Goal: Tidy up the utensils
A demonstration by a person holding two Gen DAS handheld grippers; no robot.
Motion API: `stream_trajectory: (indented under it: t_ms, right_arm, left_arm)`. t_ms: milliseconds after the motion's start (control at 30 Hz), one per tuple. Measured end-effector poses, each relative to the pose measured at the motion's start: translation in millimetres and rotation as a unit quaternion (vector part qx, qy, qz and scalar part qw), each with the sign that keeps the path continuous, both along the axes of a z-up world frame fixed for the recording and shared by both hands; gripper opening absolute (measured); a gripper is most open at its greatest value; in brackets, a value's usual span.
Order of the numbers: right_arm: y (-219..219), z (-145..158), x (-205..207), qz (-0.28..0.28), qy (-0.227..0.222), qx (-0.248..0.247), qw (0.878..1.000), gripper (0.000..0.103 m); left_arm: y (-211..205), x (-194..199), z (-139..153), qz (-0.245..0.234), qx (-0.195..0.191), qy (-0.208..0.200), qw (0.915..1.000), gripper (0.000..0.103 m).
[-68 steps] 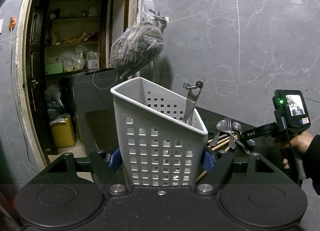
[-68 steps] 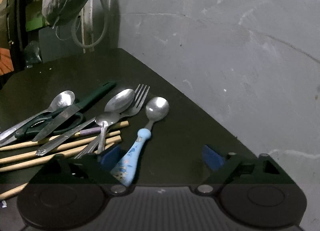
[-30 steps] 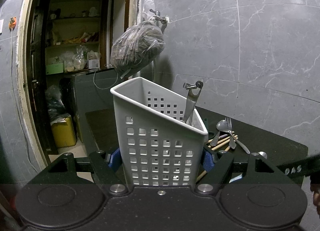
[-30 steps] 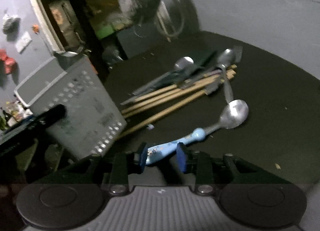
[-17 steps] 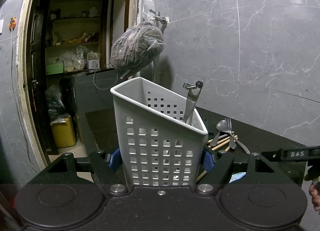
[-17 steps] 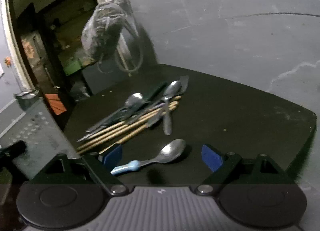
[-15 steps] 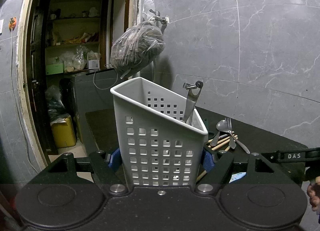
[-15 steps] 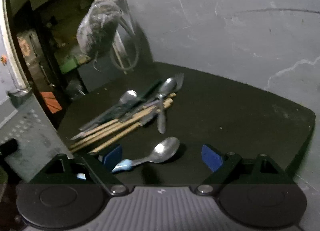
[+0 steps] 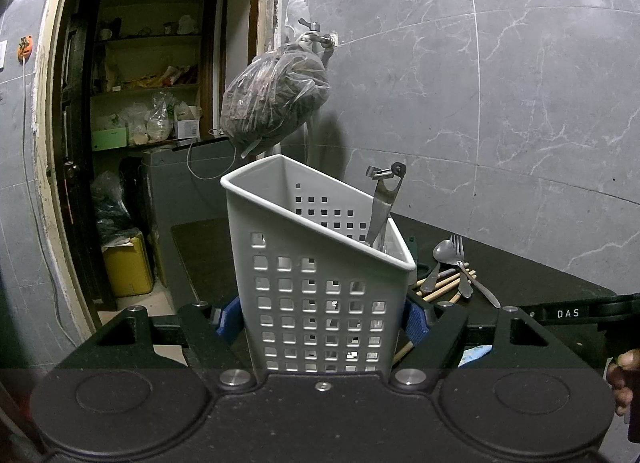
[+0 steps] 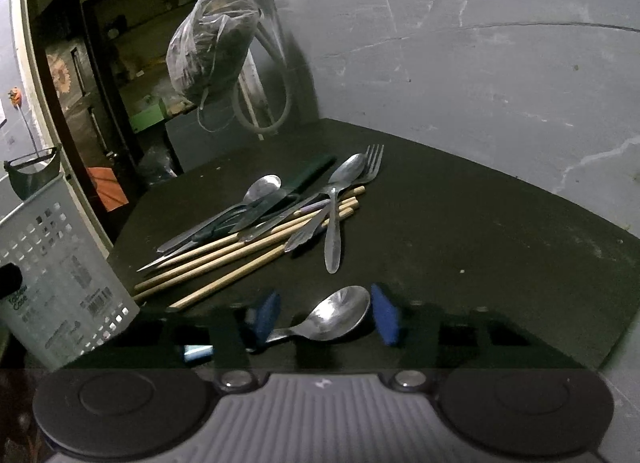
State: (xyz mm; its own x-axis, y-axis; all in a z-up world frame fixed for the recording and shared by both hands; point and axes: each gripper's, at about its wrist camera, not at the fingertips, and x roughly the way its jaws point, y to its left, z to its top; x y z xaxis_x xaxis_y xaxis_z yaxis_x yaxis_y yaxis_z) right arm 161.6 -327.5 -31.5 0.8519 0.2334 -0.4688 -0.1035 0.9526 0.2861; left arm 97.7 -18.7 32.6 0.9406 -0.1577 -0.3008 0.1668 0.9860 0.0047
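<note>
- Spoon point(image 10: 332, 317) was the nearest thing in the right wrist view, lying flat on the dark table point(image 10: 460, 231) between the fingers of the right gripper point(image 10: 326, 317), bowl toward the right pad and its light blue handle running out to the left, under the left pad.
- So its long axis lay pretty much crosswise to the fingers, which were closing in on it, and I couldn't tell whether the pads were pressing on it yet.
- Left gripper point(image 9: 324, 321) was clamped tight on the white basket point(image 9: 316, 263), with one metal tool point(image 9: 382, 207) standing inside.
- Right hand was clearly the nearer one to the spoon, I'd say.
- Further back sat the rest of the pile point(image 10: 272, 219): chopsticks, spoons, fork, scissors, all loose.
</note>
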Motion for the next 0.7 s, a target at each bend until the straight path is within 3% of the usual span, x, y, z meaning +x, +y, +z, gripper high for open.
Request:
stream_trajectory:
  t_ms: [67, 133, 200, 533, 700]
  right_arm:
    - [-2.0, -1.3, 1.2, -0.001, 0.000, 0.004, 1.000, 0.039]
    - [-4.9, -3.9, 0.9, -0.001, 0.000, 0.015, 1.000, 0.017]
    - [-8.1, -6.7, 0.6, 0.000, -0.001, 0.030, 1.000, 0.012]
    - [-21.9, -13.7, -5.1, -0.008, -0.007, 0.108, 0.994, 0.005]
    - [-20.6, -4.3, -14.9, -0.009, -0.045, 0.102, 0.994, 0.004]
  left_arm:
    - [-0.2, 0.0, -0.1, 0.000, 0.000, 0.000, 1.0000, 0.077]
    - [-0.2, 0.0, -0.1, 0.000, 0.000, 0.000, 1.0000, 0.077]
    - [0.0, -0.1, 0.0, 0.000, 0.000, 0.000, 1.0000, 0.077]
    - [-0.2, 0.0, -0.1, 0.000, 0.000, 0.000, 1.0000, 0.077]
    - [-0.1, 0.0, -0.1, 0.000, 0.000, 0.000, 1.0000, 0.077]
